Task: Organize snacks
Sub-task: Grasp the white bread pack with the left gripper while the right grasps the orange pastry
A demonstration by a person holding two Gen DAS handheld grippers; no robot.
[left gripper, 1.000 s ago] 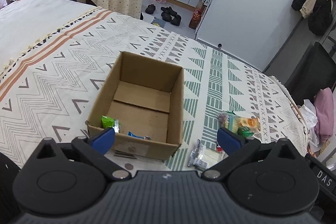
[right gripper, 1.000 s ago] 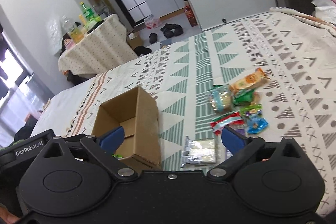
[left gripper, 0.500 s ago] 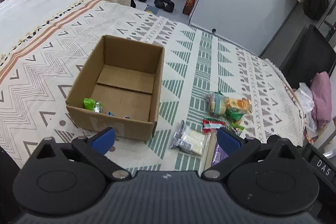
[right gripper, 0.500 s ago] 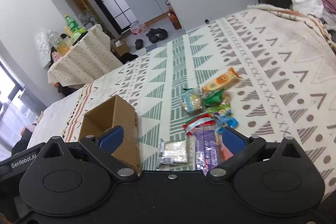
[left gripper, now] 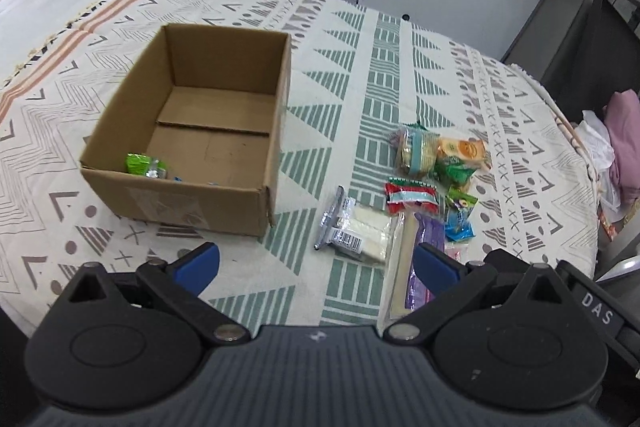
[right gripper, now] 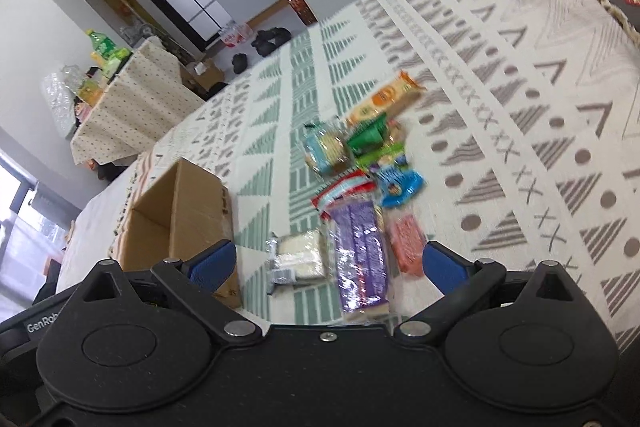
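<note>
Patterned bedspread [left gripper: 360, 75] carries a cardboard box [left gripper: 192, 131] beside loose snacks [right gripper: 360, 187]; left gripper [left gripper: 316, 261] and right gripper [right gripper: 328, 261] gape wide, empty.

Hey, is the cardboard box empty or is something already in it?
Not empty: the cardboard box holds a green snack packet in its near corner; most of its floor is bare.

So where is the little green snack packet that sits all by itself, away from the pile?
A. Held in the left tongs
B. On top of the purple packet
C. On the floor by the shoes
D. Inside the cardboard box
D. The green snack packet lies on the floor of the open cardboard box, in its near left corner, while the left tongs are open and hold nothing.
</note>
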